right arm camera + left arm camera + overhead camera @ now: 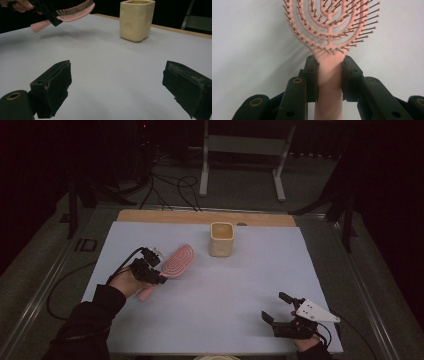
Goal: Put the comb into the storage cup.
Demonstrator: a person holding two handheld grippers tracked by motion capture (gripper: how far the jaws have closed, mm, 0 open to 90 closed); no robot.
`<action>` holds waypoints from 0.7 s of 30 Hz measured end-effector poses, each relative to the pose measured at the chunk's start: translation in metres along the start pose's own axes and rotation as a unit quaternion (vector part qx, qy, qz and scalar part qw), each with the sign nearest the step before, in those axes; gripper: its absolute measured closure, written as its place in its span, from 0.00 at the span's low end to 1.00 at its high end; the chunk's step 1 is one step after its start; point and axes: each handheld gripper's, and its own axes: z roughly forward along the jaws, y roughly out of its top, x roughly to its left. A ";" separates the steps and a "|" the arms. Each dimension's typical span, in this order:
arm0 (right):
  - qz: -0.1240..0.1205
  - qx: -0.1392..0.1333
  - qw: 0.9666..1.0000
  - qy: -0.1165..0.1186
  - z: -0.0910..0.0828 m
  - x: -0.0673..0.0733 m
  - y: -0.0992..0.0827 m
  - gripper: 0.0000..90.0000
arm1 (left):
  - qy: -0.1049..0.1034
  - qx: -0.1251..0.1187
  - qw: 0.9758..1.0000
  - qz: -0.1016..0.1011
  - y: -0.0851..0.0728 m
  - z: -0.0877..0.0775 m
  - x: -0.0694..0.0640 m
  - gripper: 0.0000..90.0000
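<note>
High view: counter [210, 295] covered by a pale, matte sheet; a strip of bare wood [205, 216] shows along the far edge. Room is dark. Beyond the counter, grey floor with black cables [170, 187] and the white legs of a stand [242, 150].

Left gripper [159, 271], at the counter's left side, has its jaws clamped on the neck of a pink hairbrush [177, 261]. Left gripper view: both pads press the handle just below the head, bristles facing the camera. Right gripper view: the brush is held clear of the sheet, its shadow beneath it.

Cream square cup [221, 239] stands upright near the far edge, right of the brush head and apart from it.

Right gripper [278, 307], near right corner: jaws wide apart, nothing between them but bare sheet.
</note>
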 end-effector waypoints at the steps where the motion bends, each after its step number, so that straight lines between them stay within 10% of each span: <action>1: 0.000 0.001 1.000 0.000 0.000 0.000 0.000 0.09 | 0.001 -0.001 1.000 0.006 0.001 0.000 -0.002 0.79; 21: 0.000 0.000 1.000 0.002 0.000 0.001 0.000 0.09 | -0.010 -0.071 0.997 0.035 0.014 -0.006 -0.039 0.79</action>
